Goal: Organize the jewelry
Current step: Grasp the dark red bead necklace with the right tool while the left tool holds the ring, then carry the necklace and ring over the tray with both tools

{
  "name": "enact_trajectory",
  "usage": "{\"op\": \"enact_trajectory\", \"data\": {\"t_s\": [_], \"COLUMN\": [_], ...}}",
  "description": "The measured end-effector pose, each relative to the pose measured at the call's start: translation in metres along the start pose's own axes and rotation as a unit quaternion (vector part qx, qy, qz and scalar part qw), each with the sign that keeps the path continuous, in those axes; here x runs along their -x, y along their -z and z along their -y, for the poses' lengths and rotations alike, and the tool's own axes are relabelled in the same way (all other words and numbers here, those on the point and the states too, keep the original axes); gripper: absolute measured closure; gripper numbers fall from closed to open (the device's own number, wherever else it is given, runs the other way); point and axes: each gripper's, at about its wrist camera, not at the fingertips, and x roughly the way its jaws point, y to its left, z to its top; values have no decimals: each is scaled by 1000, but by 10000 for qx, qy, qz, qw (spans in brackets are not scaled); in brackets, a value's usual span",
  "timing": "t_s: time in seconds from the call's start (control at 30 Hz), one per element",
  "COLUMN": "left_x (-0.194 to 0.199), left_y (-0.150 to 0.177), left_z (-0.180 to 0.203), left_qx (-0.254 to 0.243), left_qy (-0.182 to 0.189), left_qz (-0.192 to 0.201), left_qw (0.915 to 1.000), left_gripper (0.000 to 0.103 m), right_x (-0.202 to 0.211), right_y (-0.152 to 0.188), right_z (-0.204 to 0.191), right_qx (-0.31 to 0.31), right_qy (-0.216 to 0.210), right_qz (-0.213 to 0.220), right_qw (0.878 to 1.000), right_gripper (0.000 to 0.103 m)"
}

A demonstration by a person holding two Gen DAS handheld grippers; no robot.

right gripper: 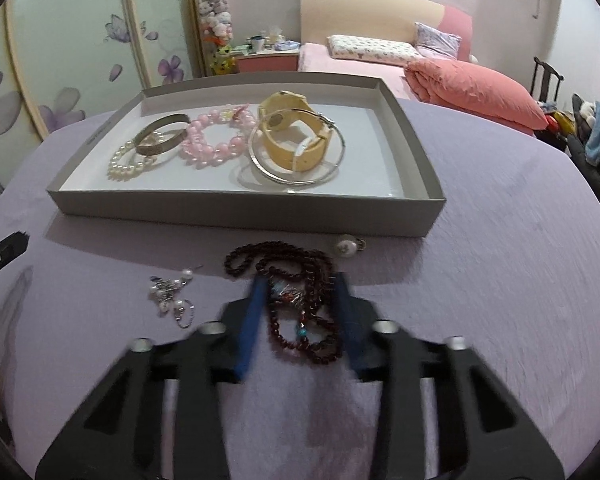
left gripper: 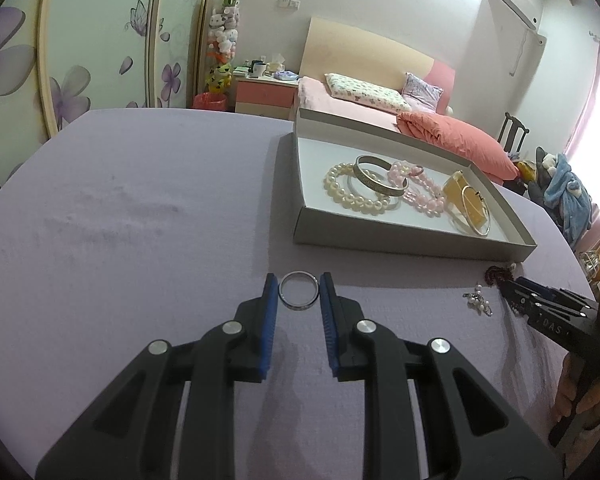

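Note:
A silver ring (left gripper: 299, 291) lies on the lilac table cloth, and my left gripper (left gripper: 299, 286) is shut on it, a blue pad against each side. A dark red bead necklace (right gripper: 300, 304) lies bunched in front of the grey box (right gripper: 240, 210). My right gripper (right gripper: 300, 284) is blurred, and its pads meet the beads on both sides. The box holds a pearl bracelet (right gripper: 130, 164), a metal bangle (right gripper: 160, 140), a pink bead bracelet (right gripper: 216, 140), a yellow watch (right gripper: 296, 136) and a thin silver hoop (right gripper: 300, 178).
A cluster of pearl earrings (right gripper: 172, 294) lies left of the necklace, and a pearl stud (right gripper: 346, 246) sits against the box's front wall. Bare lilac cloth (left gripper: 120, 220) stretches left of the box. A bed (left gripper: 380, 104) and a floral wardrobe (left gripper: 80, 60) stand behind the table.

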Motion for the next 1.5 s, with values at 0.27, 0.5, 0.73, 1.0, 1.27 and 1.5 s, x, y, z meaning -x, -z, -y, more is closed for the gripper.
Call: {"op": "enact_trajectory", "data": {"t_s": [0.27,0.5,0.73,1.0,1.27,1.5], "left_x": [2,6,27,59,80,93], "left_y": [0,1,6,22,26,22], "left_z": [-4,-1,6,11,18,28], "left_qx": [93,57,-67,-131,-198,-282], "left_qy": [36,145,281,487,675,780], "left_qz": [37,131,365,579,749,934], "left_qw": [9999,9998,9989,9970,9947,9922], "left_gripper": [81,81,81,81,81,81], "right_x": [12,49,95,124,142,151], "right_y": [13,39,47,32,21,17], "right_z": [1,16,19,14,10,9], "right_qx": [-3,-233,-380,-369,-332,-301], "right_qy": [-113,-265,-267,-491,-584,-626], "right_qz": [2,413,1324,1940,2289,2457], "right_qw": [9999,9985,9901,9791,9711,9669], "right_gripper": [93,93,93,93,93,93]}}
